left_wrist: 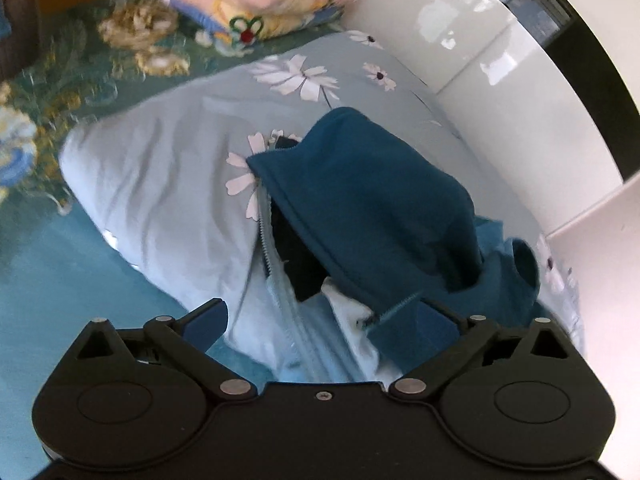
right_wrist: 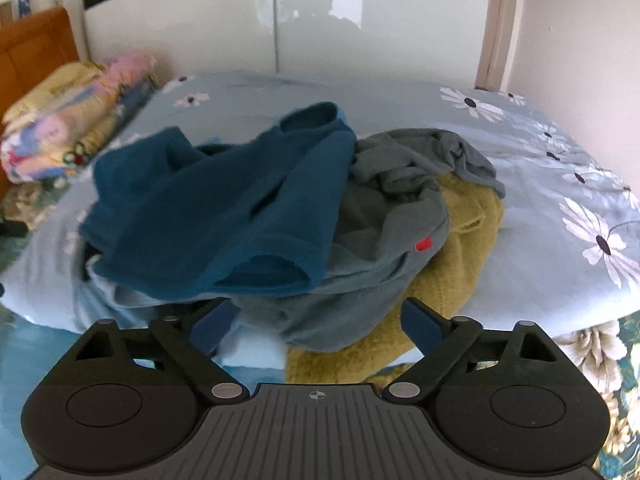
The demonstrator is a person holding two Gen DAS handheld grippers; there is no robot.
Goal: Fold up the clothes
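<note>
A heap of clothes sits on a pale blue flowered quilt [right_wrist: 540,184] that is spread over a bed with a teal floral sheet [right_wrist: 600,360]. On top of the heap lies a dark blue garment [right_wrist: 224,200], crumpled, with a sleeve or hem opening turned toward the near edge. Under it and to its right is a grey-green shirt [right_wrist: 400,208] carrying a small red tag [right_wrist: 423,244], and beneath both is an olive-yellow fleecy piece [right_wrist: 468,216] that spills over the quilt's near edge.

The right gripper [right_wrist: 320,320] hovers just in front of the heap with its blue-padded fingers [right_wrist: 420,322] spread wide, holding nothing; the grey-green shirt's near fold lies between and just beyond them.

The left gripper [left_wrist: 324,320] comes in from the heap's left side, its jaws also wide apart and empty. In its view the dark blue garment [left_wrist: 360,200] rises as a hump over the quilt, with a pale zipper [left_wrist: 268,248] running beside it (whose zipper it is cannot be told). The garment's lower edge hangs close to the right-hand finger [left_wrist: 440,312], though contact is unclear.

At the far left, a folded pastel blanket [right_wrist: 68,120] rests on the sheet, near an orange headboard [right_wrist: 32,48]. A glossy white wardrobe [right_wrist: 280,20] stands behind the bed.
</note>
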